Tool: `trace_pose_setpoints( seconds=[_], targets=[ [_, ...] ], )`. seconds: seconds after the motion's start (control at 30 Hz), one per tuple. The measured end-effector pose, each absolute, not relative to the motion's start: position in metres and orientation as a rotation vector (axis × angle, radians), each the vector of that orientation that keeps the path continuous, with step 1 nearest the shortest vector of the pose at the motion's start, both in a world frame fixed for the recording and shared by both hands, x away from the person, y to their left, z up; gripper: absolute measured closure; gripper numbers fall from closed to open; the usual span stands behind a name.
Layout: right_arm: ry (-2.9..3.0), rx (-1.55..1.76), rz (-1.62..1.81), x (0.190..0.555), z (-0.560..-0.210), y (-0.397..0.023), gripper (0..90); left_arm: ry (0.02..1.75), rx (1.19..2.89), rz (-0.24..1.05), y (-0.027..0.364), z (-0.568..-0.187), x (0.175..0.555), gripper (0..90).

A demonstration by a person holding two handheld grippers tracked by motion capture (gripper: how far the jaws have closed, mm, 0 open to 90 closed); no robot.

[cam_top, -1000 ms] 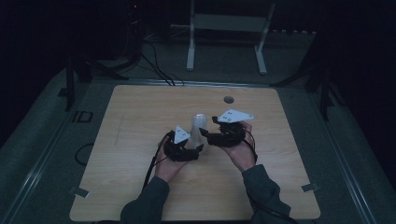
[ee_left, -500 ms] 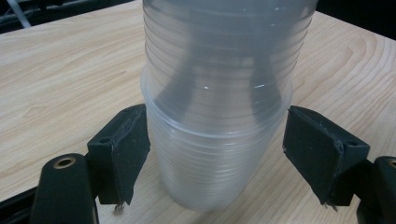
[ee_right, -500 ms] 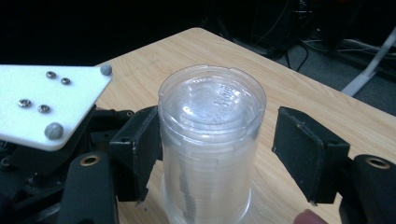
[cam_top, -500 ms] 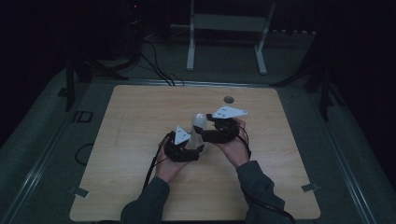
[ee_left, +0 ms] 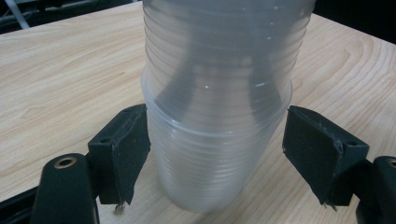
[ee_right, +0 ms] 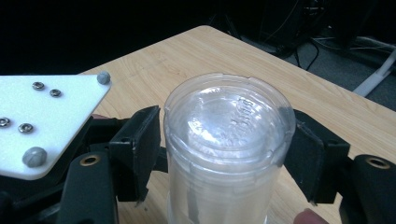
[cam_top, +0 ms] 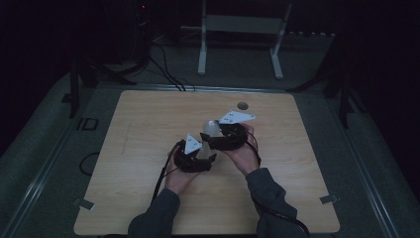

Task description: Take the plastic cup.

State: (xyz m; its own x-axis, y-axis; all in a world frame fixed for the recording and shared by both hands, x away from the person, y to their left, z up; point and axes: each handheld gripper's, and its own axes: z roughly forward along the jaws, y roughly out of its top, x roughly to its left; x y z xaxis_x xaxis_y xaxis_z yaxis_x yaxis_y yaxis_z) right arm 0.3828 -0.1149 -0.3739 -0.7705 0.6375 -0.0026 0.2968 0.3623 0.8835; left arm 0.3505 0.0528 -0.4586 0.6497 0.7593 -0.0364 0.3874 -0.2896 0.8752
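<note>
Two nested clear plastic cups [ee_left: 217, 107], light, thin-walled, ribbed and likely slippery, stand upside down mid-surface [cam_top: 148, 124]; left claw [ee_left: 217, 154] brackets the lower cup's rim with jaws slightly apart, right claw [ee_right: 224, 149] presses the upper cup's base, where embossed lettering is unreadable, so grip gently

The table [cam_top: 148, 129] is a pale wood-grain top with rounded corners, standing on a grey floor [cam_top: 376, 163]. A small dark round spot [cam_top: 242, 105] sits near its far edge; whether it is a hole or a disc cannot be told. A stack of clear ribbed cups [ee_left: 217, 116] is just above the wood; contact cannot be told.
</note>
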Motion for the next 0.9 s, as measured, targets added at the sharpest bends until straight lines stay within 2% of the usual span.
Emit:
trace_pose_setpoints(
  seconds=[0.2,0.9],
  targets=[
    [2.277,0.824,1.383,0.383,-0.373,-0.114,37.9,0.917,1.897,0.495,0.048,-0.459,0.353,18.9],
    [2.248,0.832,1.44,0.38,-0.362,-0.119,39.5,0.919,1.878,0.512,0.043,-0.459,0.354,20.3]
  ],
)
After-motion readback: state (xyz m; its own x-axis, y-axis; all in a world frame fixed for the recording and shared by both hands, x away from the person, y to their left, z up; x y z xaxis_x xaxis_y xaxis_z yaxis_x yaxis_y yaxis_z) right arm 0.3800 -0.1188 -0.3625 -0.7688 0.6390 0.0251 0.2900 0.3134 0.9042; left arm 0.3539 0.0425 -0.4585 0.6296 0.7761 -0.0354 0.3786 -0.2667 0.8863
